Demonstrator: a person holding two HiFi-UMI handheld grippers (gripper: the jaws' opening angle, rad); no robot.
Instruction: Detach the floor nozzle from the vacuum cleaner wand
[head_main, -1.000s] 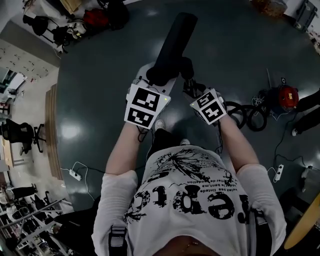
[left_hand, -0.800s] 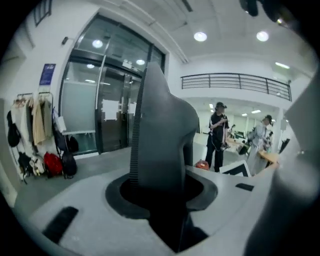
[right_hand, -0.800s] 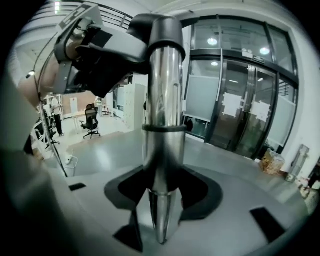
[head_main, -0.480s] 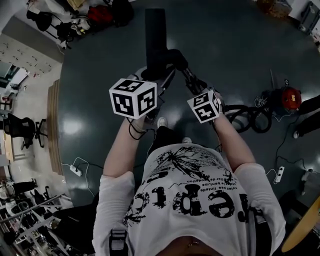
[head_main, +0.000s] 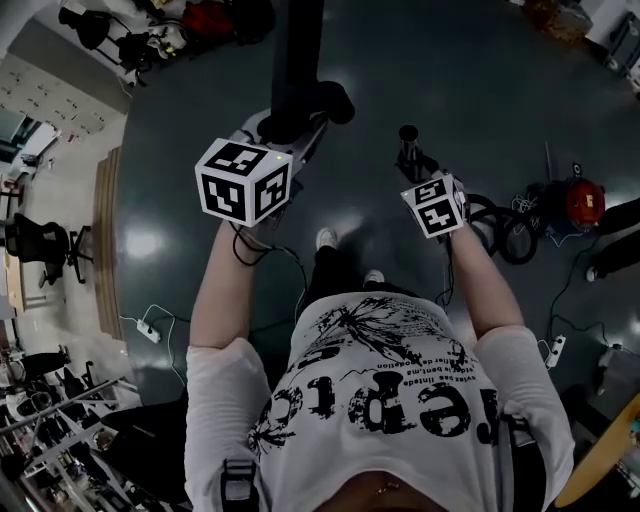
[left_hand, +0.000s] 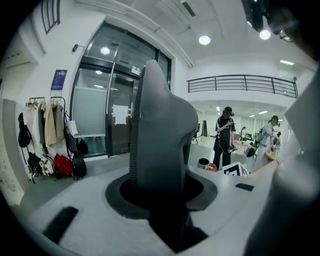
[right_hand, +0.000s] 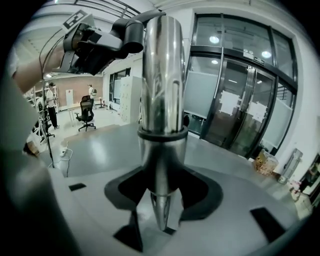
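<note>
Hard floor (head_main: 450, 60) below: left gripper (left_hand: 160, 210) clamps the floor nozzle (left_hand: 160, 130), right gripper (right_hand: 160, 200) the wand (right_hand: 161, 75); a slackened grip risks dropping either.

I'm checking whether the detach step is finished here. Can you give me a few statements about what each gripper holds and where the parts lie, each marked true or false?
1. The right gripper is shut on the metal wand. True.
2. The floor nozzle is joined to the metal wand. False: in the head view they are apart, with bare floor showing between them.
3. The left gripper is shut on the dark floor nozzle. True.
4. The red canister lies on the floor on the person's left side. False: it lies on the person's right, beyond the right gripper.
</note>
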